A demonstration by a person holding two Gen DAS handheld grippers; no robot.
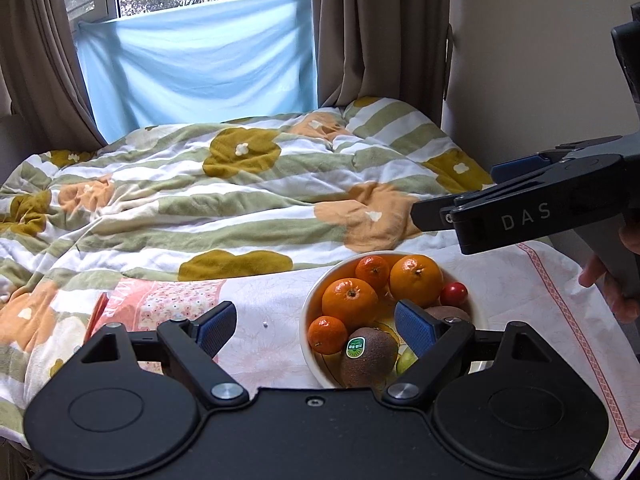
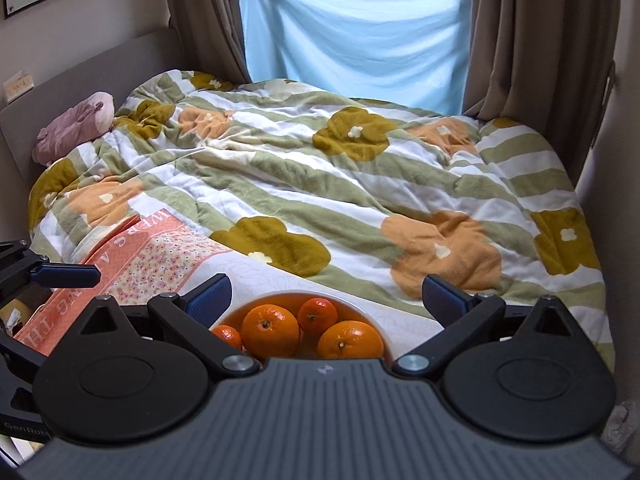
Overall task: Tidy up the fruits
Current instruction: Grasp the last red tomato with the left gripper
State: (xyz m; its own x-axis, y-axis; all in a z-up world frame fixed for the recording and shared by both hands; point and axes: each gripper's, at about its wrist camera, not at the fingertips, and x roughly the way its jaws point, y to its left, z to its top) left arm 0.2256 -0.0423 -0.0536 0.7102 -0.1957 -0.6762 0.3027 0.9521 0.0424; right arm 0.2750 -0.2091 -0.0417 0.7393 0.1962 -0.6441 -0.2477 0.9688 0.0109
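Note:
A white bowl (image 1: 308, 316) sits on a pale cloth and holds several oranges (image 1: 350, 302), a kiwi with a green sticker (image 1: 368, 356), a second kiwi (image 1: 450, 313), a small red fruit (image 1: 454, 294) and something green (image 1: 406, 362). My left gripper (image 1: 316, 330) is open and empty, with its right finger over the bowl. My right gripper (image 1: 436, 210) shows from the side, above and right of the bowl. In the right wrist view the bowl (image 2: 366, 312) with oranges (image 2: 270, 330) lies just below my open, empty right gripper (image 2: 326, 296).
A flowered quilt (image 1: 224, 200) covers the bed behind the bowl. A pink printed cloth (image 1: 160, 300) lies left of the bowl. A pink plush toy (image 2: 76, 126) rests by the headboard. Curtains and a blue sheet (image 1: 200, 68) hang at the window.

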